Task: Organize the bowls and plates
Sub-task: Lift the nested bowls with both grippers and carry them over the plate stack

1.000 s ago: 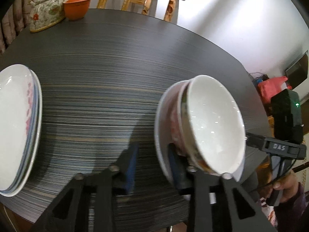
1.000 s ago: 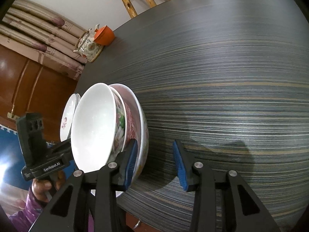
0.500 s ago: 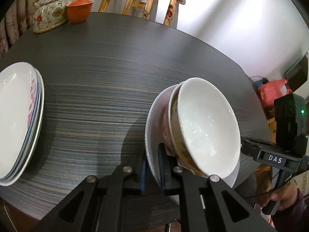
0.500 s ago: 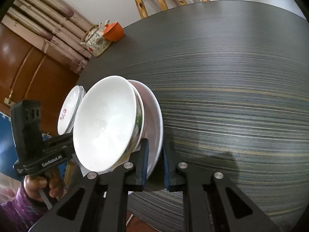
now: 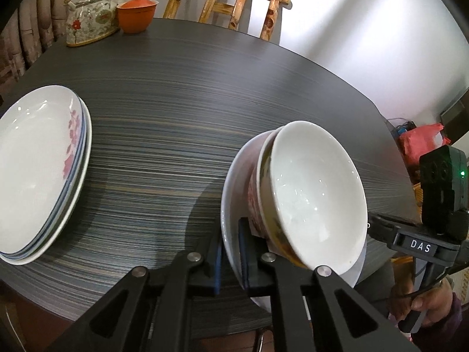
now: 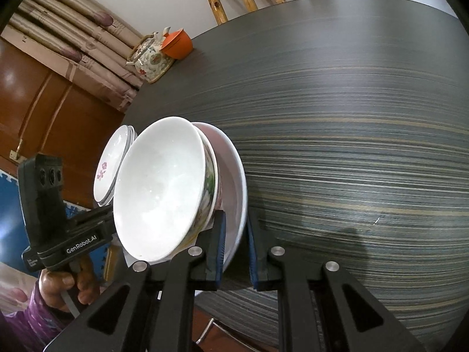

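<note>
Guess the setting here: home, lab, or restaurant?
Most likely a home dining room: a dark striped table with a wooden chair behind it, a floral teapot beside an orange lidded cup, and stacked plates.

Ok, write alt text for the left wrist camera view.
The left gripper is shut on the rim of a white plate carrying two nested bowls, at the near edge of a dark striped table. A stack of plates sits left; a teapot stands far back.
</note>
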A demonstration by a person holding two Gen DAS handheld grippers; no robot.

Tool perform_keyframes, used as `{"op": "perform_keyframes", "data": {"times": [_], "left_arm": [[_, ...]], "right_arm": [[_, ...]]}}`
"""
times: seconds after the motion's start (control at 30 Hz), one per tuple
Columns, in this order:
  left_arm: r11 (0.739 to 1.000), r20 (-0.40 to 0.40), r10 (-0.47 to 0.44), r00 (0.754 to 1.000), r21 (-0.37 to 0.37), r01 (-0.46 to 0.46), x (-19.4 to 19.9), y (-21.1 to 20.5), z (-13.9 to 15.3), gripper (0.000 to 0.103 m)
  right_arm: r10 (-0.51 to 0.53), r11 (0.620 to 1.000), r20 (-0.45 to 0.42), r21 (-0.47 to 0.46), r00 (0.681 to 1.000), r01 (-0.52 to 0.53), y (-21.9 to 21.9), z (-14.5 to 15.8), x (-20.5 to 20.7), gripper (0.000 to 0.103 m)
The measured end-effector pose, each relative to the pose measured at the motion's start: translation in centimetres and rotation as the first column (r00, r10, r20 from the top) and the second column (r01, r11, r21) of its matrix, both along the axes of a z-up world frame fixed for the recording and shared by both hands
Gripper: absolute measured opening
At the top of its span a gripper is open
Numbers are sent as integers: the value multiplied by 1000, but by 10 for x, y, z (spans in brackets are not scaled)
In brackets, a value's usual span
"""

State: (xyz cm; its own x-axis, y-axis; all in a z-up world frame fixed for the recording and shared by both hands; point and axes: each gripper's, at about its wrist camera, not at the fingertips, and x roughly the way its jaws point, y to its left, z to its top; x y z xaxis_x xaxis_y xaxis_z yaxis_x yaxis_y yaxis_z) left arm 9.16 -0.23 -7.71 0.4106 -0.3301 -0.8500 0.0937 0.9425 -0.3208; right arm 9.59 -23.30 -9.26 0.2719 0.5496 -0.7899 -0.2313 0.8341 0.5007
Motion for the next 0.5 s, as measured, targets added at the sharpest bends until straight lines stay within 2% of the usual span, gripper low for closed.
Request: {"op": "perform_keyframes", "data": {"times": [0.27,0.5], "left_arm": [[999,11,3,1000,36,-3,-2,-6,2,7],[999,9,12,1000,33,-12,-4,-4,1,7]], "right_arm": [[6,1000,-4,-1,1000,-6,4,-1,-1,14],[2,1000,-6,-1,1000,-2,4,-2,0,15]]}}
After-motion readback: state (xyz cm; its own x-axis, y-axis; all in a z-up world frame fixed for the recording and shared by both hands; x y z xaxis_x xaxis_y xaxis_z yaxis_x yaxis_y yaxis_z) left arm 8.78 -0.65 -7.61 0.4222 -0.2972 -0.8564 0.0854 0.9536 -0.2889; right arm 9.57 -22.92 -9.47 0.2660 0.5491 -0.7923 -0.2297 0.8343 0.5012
